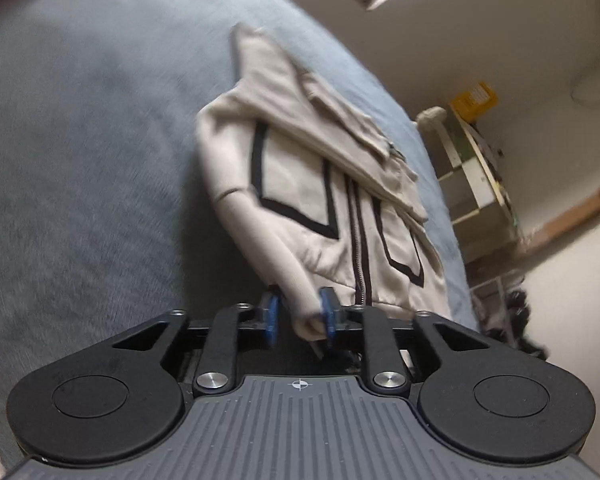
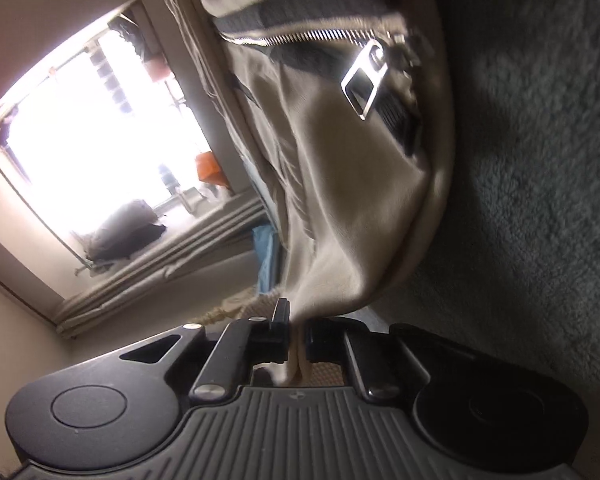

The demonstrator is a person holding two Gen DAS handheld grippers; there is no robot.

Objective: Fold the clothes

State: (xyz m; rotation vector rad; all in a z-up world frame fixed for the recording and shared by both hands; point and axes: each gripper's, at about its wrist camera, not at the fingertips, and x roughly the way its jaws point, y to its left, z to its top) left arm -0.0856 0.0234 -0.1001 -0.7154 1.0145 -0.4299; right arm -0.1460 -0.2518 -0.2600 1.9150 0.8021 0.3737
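**foldfan:** Grey fuzzy blanket (image 1: 80,140) is covering pretty much the whole bed, and the beige zip-up hoodie (image 1: 300,168) with black stripes is lying on it, partly folded, one sleeve laid across the chest.

**lintroller:** Yep. Over by the wall a shelf unit (image 1: 476,184) is standing with a yellow box (image 1: 474,100) on top. The right camera is getting blasted by a bright window (image 2: 92,132).

**foldfan:** What are the tools doing?

**lintroller:** Left tool (image 1: 300,314) is pinching the cuff of the near sleeve (image 1: 260,220), blue pads (image 1: 272,314) squeezing the fabric from both sides. Right tool (image 2: 296,332) is clamping a bunched edge of the same hoodie, jaws nearly together, cloth hanging lifted off the blanket.

**foldfan:** And the little shiny bit?

**lintroller:** Metal zipper pull (image 2: 364,80), dangling at the end of the zipper (image 2: 300,36), right camera only.
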